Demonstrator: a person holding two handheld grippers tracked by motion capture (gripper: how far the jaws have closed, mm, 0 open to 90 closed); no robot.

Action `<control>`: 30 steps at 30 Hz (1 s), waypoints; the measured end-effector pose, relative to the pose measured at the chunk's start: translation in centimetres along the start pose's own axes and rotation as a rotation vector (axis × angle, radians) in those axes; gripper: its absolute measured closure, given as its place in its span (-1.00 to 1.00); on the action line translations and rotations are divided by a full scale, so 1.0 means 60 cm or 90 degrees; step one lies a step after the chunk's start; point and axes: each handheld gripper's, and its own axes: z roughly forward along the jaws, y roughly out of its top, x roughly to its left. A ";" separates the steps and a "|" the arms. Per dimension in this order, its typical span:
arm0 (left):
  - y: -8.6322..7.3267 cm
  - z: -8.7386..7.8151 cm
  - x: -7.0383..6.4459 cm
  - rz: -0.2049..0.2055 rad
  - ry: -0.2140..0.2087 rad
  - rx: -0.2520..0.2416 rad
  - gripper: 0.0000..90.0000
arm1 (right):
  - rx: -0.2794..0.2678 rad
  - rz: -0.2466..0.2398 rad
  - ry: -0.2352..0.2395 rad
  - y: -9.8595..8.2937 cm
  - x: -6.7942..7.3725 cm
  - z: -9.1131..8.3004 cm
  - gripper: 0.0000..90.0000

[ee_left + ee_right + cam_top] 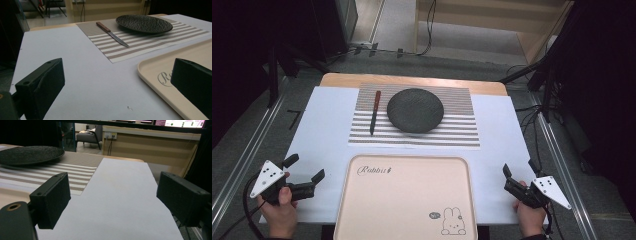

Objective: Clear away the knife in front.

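While both hands rest at the near edge of the counter [312,125], the left hand-held gripper [307,167] is held with its jaws wide apart, and the right hand-held gripper [518,171] likewise — nothing is gripped by either. A pink tray [404,200] with a rabbit drawing is seen between them. Farther back, a striped placemat [452,132] is laid out; a dark round plate [415,110] sits on it, and a wooden-handled knife [374,112] lies just beside the plate — on its left.
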 end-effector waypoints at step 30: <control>0.103 0.010 -0.080 0.019 -0.034 0.014 -1.00 | 0.004 -0.008 -0.007 -0.001 0.004 -0.002 -0.77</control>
